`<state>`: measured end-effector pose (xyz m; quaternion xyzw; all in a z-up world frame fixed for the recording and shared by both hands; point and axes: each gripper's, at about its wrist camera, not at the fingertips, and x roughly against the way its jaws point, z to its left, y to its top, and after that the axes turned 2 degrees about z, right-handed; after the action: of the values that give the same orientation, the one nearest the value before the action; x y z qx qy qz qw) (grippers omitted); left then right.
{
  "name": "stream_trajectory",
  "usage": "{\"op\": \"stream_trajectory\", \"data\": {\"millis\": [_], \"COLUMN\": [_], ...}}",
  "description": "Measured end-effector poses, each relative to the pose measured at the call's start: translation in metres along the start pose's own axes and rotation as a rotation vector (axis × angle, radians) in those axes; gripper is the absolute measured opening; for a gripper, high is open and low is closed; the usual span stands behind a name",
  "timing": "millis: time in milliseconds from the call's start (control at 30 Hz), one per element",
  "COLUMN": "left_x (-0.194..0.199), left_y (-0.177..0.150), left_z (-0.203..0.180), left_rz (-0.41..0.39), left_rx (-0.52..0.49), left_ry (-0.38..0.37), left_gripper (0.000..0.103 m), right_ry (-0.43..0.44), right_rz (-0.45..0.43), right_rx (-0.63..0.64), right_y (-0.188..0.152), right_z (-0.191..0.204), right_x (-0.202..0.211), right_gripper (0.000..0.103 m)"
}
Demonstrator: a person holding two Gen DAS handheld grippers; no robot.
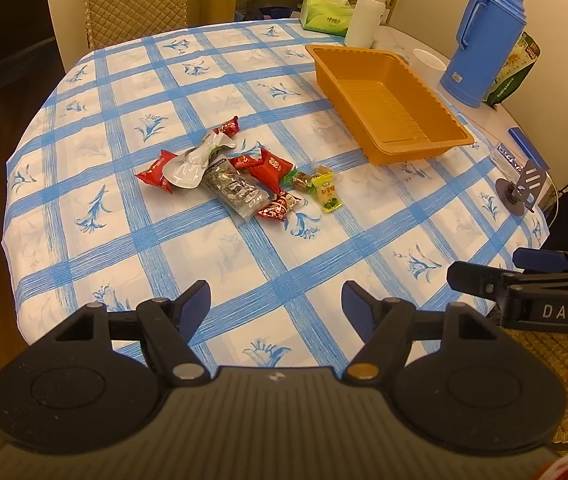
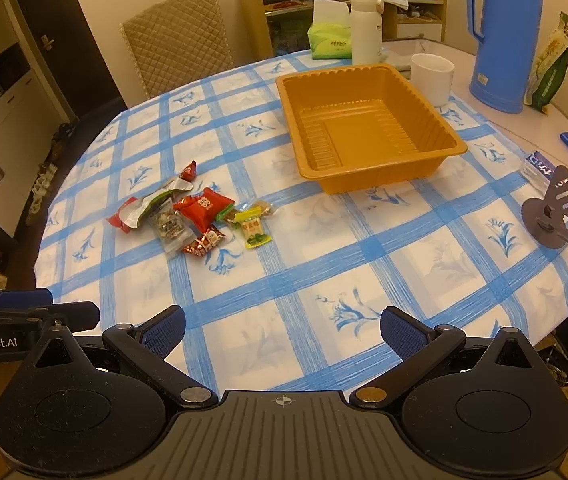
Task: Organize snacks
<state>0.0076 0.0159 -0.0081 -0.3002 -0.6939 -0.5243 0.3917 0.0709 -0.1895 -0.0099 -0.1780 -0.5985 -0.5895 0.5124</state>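
While one tray [image 2: 367,128] sits empty, snacks [image 1: 240,176] uncountable.

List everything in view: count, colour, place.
snack packets: about nine, mostly red, piled left of tray
tray: one, orange, empty, far side of table
tablecloth: one, blue-white checked
thermos: one, blue, far right
cup: one, white, behind tray
bottle: one, white, behind tray
tissue pack: one, green, beside bottle
chair: one, beige quilted
left tool: open, empty
right tool: open, empty
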Motion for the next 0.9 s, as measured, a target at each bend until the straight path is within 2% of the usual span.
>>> {"op": "stream_trajectory", "data": {"millis": [600,767,900], "left_x": [-0.003,-0.005,-0.010], "left_y": [0.001,0.000,0.001], "left_z": [0.007,0.014,0.027], "left_rz": [0.004,0.006,0.002], "left_rx": [0.008,0.022,0.058], "left_ry": [0.006,0.019,0.057], "left_gripper": [0.070,0.070,0.071], "right_ry": [0.005,0.032,0.075], "right_rz": [0.003,-0.013,-0.035], "right_rx": [0.003,0.036,0.060], "right_y": [0.004,0.009,0.010], "right_z": [-0.005,-0.014,-0.019], "right_x": [-0.004,-0.015,-0.027], "right_gripper": [0.103,0.103,0.103]}}
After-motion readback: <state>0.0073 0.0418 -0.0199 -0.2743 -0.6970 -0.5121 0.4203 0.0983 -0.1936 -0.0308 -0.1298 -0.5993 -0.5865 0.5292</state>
